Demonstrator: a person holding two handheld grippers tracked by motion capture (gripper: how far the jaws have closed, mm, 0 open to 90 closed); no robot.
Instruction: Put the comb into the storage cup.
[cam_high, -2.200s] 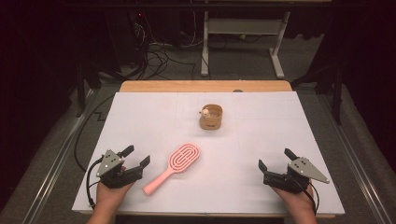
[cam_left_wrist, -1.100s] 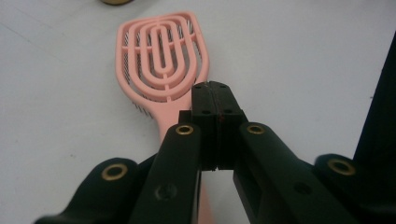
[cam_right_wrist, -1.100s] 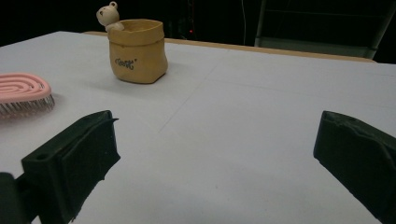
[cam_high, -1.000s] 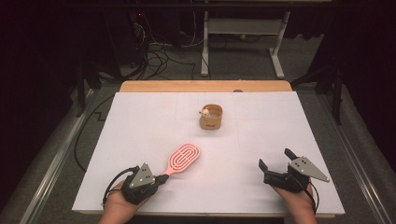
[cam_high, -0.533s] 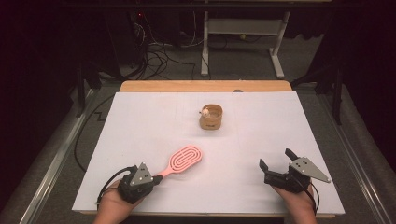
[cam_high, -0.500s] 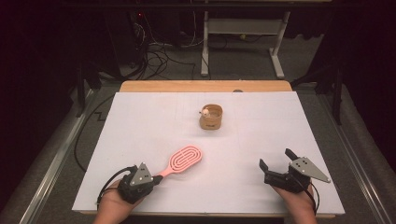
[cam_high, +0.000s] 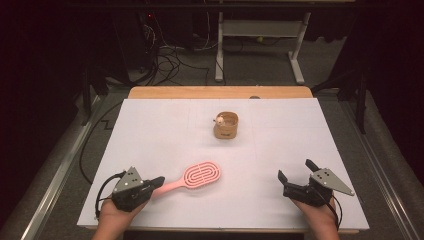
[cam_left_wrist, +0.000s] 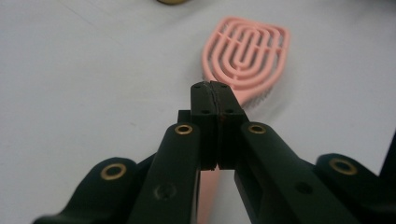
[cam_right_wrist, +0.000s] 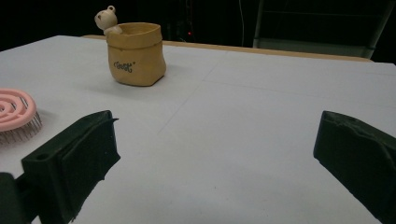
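The high view looks down from above on the whole white tabletop (cam_high: 150, 130). Each gripper view sits low and close. All three see the pink plastic hairbrush (cam_high: 200, 175).

My left gripper (cam_high: 156, 183) lies low in my left hand (cam_high: 116, 212) with its jaws pressed together, pointing to the right, while my right gripper (cam_high: 296, 174) rests in my right hand (cam_high: 316, 214) with its jaws spread wide, aimed away from me.
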